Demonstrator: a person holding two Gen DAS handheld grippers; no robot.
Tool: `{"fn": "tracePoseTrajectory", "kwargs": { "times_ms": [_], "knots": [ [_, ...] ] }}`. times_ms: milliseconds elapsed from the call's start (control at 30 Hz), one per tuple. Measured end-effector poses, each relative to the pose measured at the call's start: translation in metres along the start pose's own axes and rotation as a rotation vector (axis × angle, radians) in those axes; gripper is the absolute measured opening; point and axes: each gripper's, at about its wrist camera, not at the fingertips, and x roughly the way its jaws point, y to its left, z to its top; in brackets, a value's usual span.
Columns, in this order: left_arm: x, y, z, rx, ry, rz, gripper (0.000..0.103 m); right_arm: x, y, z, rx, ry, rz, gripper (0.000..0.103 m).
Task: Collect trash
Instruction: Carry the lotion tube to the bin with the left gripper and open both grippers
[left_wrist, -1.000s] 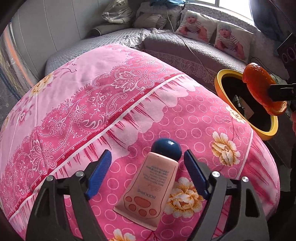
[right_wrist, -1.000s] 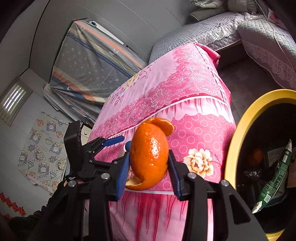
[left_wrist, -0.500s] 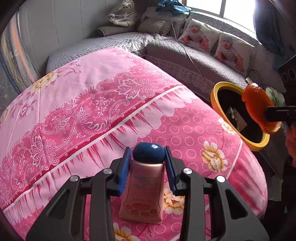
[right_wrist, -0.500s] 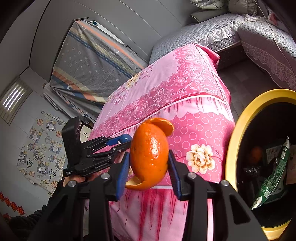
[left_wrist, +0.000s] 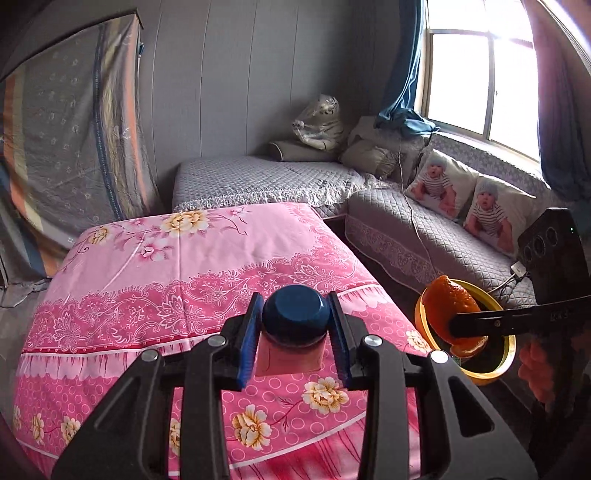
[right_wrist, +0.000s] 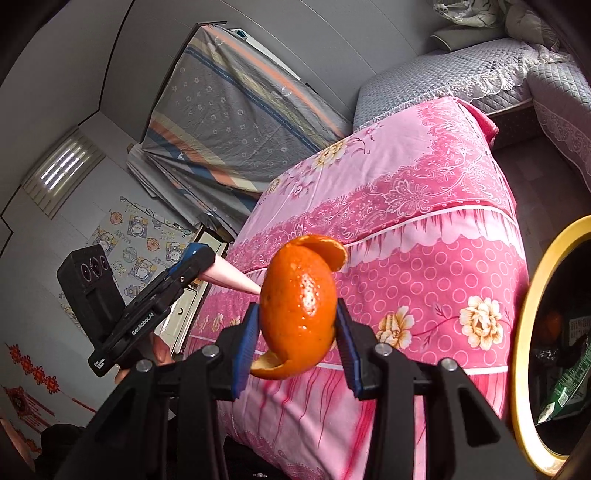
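My left gripper (left_wrist: 295, 308) is shut on a pink cream tube (left_wrist: 288, 354), its pads pressed on the dark blue cap (left_wrist: 295, 317). The tube hangs above the pink bedspread (left_wrist: 155, 280). In the right wrist view the left gripper (right_wrist: 199, 258) shows from the side, with the tube (right_wrist: 232, 280) pointing out of it. My right gripper (right_wrist: 297, 314) is shut on a curled orange peel (right_wrist: 299, 310). In the left wrist view the peel (left_wrist: 443, 302) and the right gripper (left_wrist: 453, 326) hover over the yellow-rimmed bin (left_wrist: 511, 349).
The bin (right_wrist: 522, 332) stands on the floor beside the bed and holds a green wrapper (right_wrist: 565, 391) and other scraps. A grey quilted sofa (left_wrist: 424, 236) with baby-print cushions runs behind. A folded mattress (left_wrist: 66, 147) leans on the wall. A hand (left_wrist: 535, 365) grips the right tool.
My left gripper closed on the tube's cap and lifted the tube off the bedspread, tilting up. The right gripper, still holding the peel, shifted a little by the bin.
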Motion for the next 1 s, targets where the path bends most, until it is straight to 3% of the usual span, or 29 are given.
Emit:
{"fn": "tracePoseTrajectory", "kwargs": {
  "times_ms": [300, 600, 767, 1000],
  "knots": [
    [-0.022, -0.033, 0.009, 0.021, -0.06, -0.02, 0.032, -0.026, 0.001, -0.001, -0.007, -0.062, -0.02, 0.038],
    [-0.013, -0.084, 0.021, 0.086, -0.086, -0.079, 0.032, -0.082, -0.037, -0.003, 0.059, -0.2, -0.109, 0.038],
    [0.005, -0.115, 0.024, 0.12, -0.075, -0.133, 0.032, -0.114, -0.064, -0.012, 0.108, -0.289, -0.21, 0.038],
    [0.047, -0.166, 0.024, 0.148, -0.024, -0.266, 0.032, -0.141, -0.107, -0.028, 0.199, -0.371, -0.426, 0.038]
  ]
}}
